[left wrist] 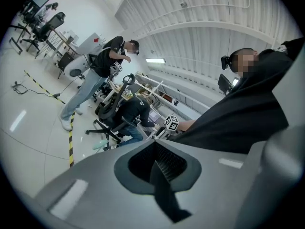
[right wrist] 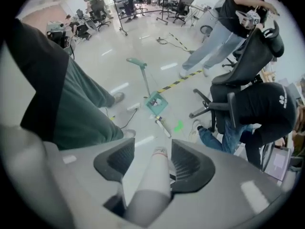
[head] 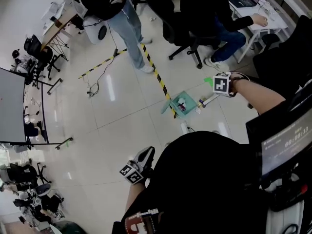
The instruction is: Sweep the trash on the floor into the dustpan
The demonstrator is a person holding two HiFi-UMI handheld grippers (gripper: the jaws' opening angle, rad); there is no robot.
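Teal square plastic dustpan (head: 184,104), one, is recorded mid-frame beside yellow-black striped floor tape (head: 157,77); two black office chairs (head: 171,32) above. Right gripper (right wrist: 151,152) is clamped on white cylindrical handle (right wrist: 153,180); left gripper (left wrist: 156,152) is closed, empty.

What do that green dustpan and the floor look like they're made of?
Dustpan: likely plastic, from its even teal colour and moulded box shape. Floor: glossy pale tiles, probably ceramic or stone, with grout lines and lamp reflections.
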